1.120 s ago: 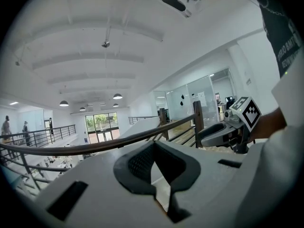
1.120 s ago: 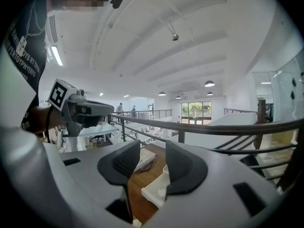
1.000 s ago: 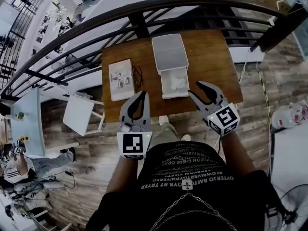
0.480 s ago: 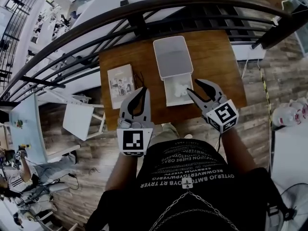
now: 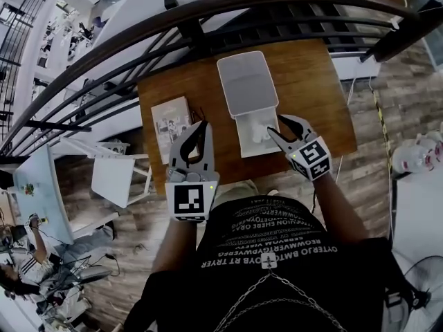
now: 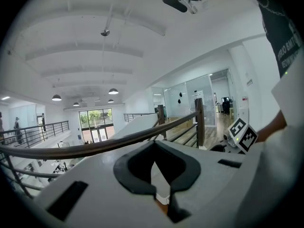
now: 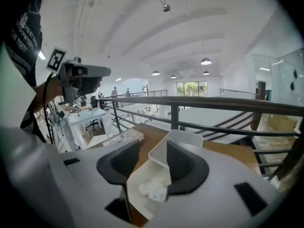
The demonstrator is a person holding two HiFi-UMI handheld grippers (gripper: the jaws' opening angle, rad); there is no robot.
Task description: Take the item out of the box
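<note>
A white box [image 5: 243, 144] lies on the brown table [image 5: 311, 88], its lid [image 5: 247, 81] folded back flat behind the tray. A small crumpled white item [image 5: 257, 131] rests inside the tray. My right gripper [image 5: 275, 124] hovers at the tray's right wall with its jaws opening, and nothing is between the pads. In the right gripper view, the tray [image 7: 141, 178] and the item [image 7: 153, 190] show beyond the right gripper [image 7: 153, 147]. My left gripper [image 5: 203, 126] is left of the box, fingertips together, holding nothing; the left gripper [image 6: 154, 146] points over the railing.
A booklet [image 5: 172, 120] lies on the table's left part, with dark glasses [image 5: 201, 111] between it and the box. A dark metal railing [image 5: 208, 19] runs along the table's far side. A white chair [image 5: 113, 180] stands to the left.
My right gripper has moved left and forward, up to the tray's right wall. The left gripper has edged forward beside the booklet. The box has not moved.
</note>
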